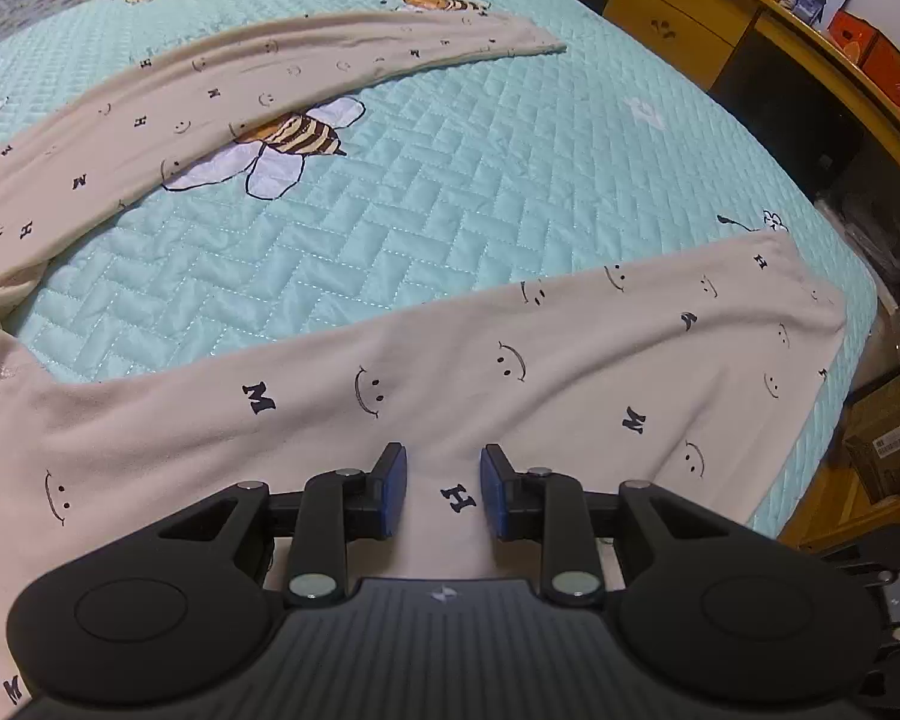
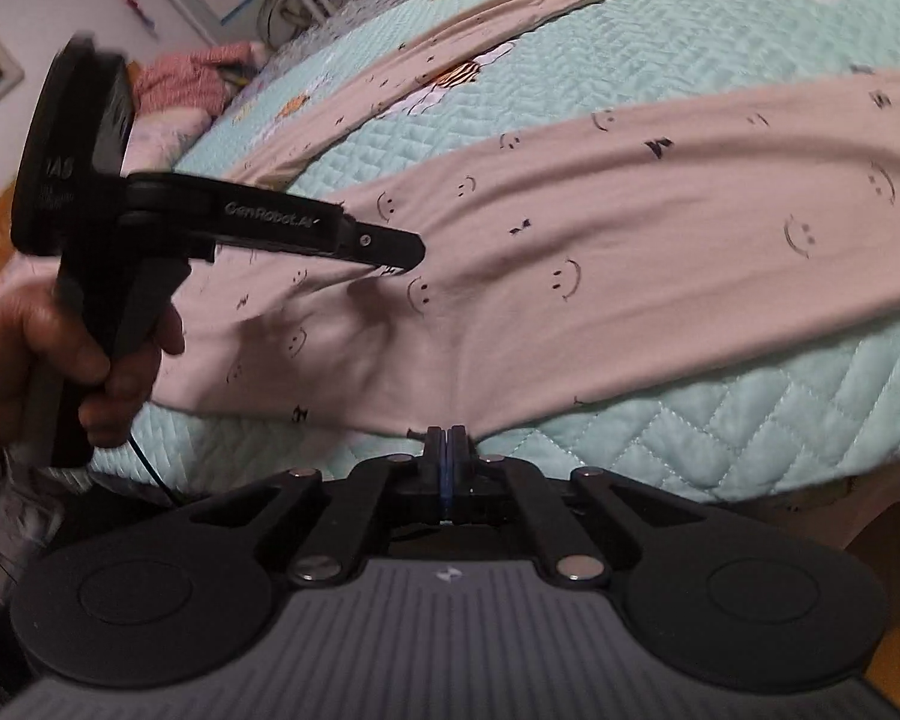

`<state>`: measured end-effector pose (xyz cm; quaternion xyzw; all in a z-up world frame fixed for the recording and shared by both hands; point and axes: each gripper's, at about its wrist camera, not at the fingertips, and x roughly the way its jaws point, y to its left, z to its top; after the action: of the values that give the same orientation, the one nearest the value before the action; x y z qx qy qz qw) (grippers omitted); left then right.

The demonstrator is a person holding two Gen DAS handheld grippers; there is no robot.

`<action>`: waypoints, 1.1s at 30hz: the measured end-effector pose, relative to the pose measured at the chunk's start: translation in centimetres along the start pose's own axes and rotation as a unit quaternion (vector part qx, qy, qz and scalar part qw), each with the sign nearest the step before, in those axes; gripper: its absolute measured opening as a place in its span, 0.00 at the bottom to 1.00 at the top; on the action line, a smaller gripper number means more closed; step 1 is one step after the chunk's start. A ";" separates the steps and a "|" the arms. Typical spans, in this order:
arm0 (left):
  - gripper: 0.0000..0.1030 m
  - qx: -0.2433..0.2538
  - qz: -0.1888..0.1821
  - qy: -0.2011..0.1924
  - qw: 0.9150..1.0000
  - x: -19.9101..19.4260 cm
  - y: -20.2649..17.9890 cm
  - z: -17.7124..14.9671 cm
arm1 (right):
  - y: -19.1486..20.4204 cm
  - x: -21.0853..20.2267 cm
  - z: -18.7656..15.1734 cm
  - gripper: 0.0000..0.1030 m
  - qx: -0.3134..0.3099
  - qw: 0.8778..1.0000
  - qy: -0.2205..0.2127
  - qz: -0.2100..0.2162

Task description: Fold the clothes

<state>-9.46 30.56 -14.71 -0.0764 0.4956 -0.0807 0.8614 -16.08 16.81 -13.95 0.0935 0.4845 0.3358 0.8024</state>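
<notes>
Beige trousers (image 1: 570, 354) printed with smiley faces and letters lie spread on the teal quilted bedspread (image 1: 426, 198), the far leg (image 1: 306, 66) angled away from the near one. My left gripper (image 1: 444, 471) hovers open over the near leg, its blue pads on either side of a printed "H". In the right wrist view the trousers (image 2: 630, 252) drape towards the bed's edge. My right gripper (image 2: 448, 437) is shut on their lower hem, which is drawn into a point at the jaws. The left gripper (image 2: 405, 258), held by a hand (image 2: 42, 348), touches the cloth further left.
A yellow wooden desk with drawers (image 1: 690, 18) stands beyond the bed on the right, with boxes (image 1: 894, 438) on the floor by the bed's corner. Pink bedding (image 2: 180, 78) lies at the head of the bed. The bed's edge (image 2: 750, 468) drops off just before the right gripper.
</notes>
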 end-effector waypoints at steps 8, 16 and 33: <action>0.28 0.000 0.007 0.008 1.000 0.1 -0.4 0.2 | 1.8 0.0 2.6 0.08 -0.031 0.999 -0.030 0.005; 0.28 0.002 0.014 0.013 1.000 0.2 -0.6 0.4 | -0.1 -0.2 0.4 0.02 0.022 0.999 -0.004 0.026; 0.29 -0.010 0.008 0.022 1.000 0.4 -0.4 0.7 | -1.6 -2.0 0.5 0.09 0.049 0.997 -0.017 0.057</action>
<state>-8.70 30.17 -14.58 -0.0791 0.5156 -0.0702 0.8503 -15.53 14.43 -13.07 0.1653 0.4804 0.3551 0.7847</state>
